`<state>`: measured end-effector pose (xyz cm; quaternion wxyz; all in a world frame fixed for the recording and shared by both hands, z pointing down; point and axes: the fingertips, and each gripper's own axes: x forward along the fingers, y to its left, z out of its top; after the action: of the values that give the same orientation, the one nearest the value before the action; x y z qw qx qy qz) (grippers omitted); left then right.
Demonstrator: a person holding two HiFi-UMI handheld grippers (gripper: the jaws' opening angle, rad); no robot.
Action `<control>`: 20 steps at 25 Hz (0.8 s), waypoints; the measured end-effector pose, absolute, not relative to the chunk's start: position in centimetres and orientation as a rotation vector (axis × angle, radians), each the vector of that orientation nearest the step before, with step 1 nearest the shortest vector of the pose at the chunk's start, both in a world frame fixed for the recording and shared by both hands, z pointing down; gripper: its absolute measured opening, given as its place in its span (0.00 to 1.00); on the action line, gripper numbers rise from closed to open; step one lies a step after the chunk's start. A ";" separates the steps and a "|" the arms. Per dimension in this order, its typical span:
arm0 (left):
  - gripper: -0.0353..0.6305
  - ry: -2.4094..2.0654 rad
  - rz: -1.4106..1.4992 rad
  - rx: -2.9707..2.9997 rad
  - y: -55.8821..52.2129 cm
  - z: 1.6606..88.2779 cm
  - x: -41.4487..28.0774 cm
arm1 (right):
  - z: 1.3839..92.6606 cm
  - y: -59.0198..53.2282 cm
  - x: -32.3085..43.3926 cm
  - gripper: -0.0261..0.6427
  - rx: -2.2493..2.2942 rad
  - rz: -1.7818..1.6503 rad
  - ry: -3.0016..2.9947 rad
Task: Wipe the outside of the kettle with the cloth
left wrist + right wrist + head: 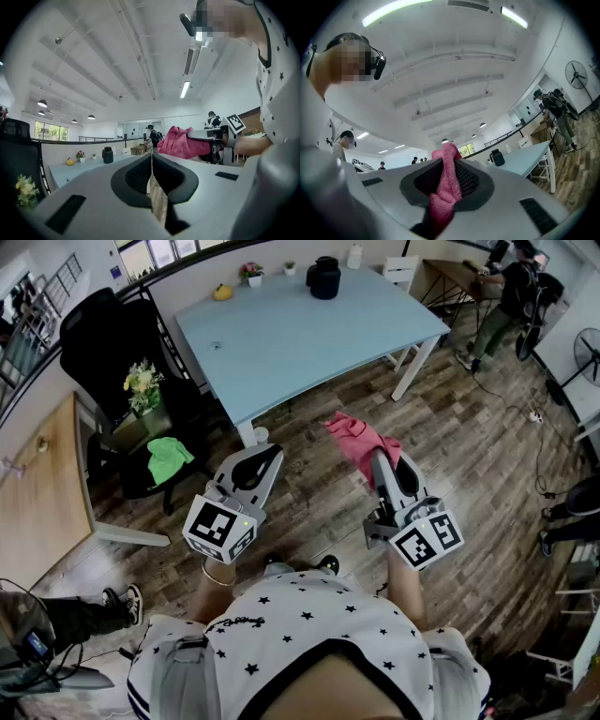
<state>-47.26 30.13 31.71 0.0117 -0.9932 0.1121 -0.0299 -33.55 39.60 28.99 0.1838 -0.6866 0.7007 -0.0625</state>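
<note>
Gripping a pink cloth (361,439), the right gripper (382,468) stands well short of the kettle (324,277).

White top (309,615) with small black stars, dark trim at the neck, grey straps (173,667) over both shoulders. Thin band (217,575) at the left wrist, a bracelet perhaps. Left gripper (267,457) and right gripper (379,463): pale grey shells, black ribbed pads (138,174), each with a black-and-white marker cube (220,526).
</note>
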 end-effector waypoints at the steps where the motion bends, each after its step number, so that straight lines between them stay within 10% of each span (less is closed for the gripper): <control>1: 0.10 0.352 -0.092 -3.095 30.2 31.7 -47.2 | 29.0 39.6 -33.5 0.12 -1.936 -0.176 1.976; 20: 0.10 0.350 -0.141 -3.079 31.9 31.7 -45.6 | 29.7 40.9 -32.2 0.12 -2.032 -0.114 2.020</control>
<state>-45.57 31.86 31.70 0.0198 -0.9924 0.1128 -0.0456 -32.24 40.91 29.69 0.1367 -0.7020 0.6978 -0.0393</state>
